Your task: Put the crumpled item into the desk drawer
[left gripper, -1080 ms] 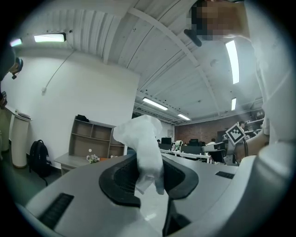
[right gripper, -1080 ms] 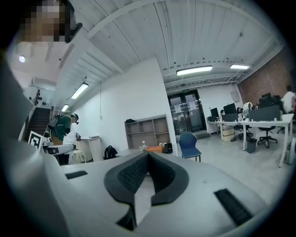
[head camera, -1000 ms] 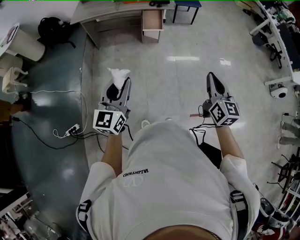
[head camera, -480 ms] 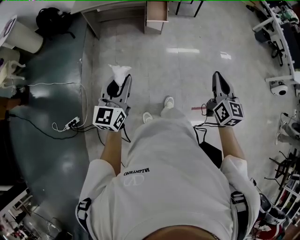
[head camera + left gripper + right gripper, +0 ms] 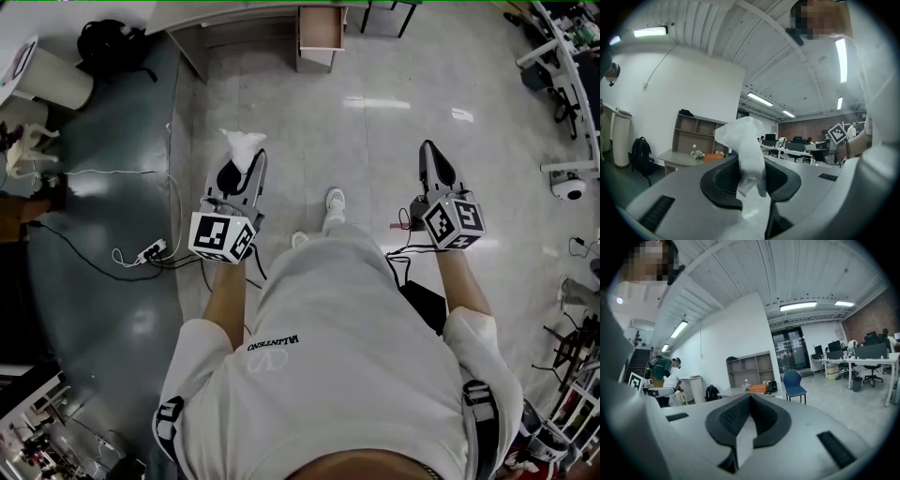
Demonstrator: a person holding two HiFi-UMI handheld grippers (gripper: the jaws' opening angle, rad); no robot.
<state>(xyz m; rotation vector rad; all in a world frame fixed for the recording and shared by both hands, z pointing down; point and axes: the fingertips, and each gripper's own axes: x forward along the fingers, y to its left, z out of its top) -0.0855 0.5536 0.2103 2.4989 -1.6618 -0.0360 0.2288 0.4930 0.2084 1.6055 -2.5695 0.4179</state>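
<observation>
A crumpled white tissue sticks out of the tips of my left gripper, which is shut on it. In the left gripper view the tissue is pinched between the black pads and rises above them. My right gripper is held out at the same height on the right, shut with nothing in it; its pads meet at the tips. The desk stands ahead at the top of the head view, and its drawer is pulled open. The desk also shows far off in the left gripper view.
A black backpack and a white bin stand to the left of the desk. A power strip with cables lies on the floor by my left side. A blue chair stands by the desk. Office desks and chairs line the right edge.
The person has walked forward: the desk and open drawer have slid toward the top edge of the head view. Both grippers keep their pose and the tissue stays pinched.
</observation>
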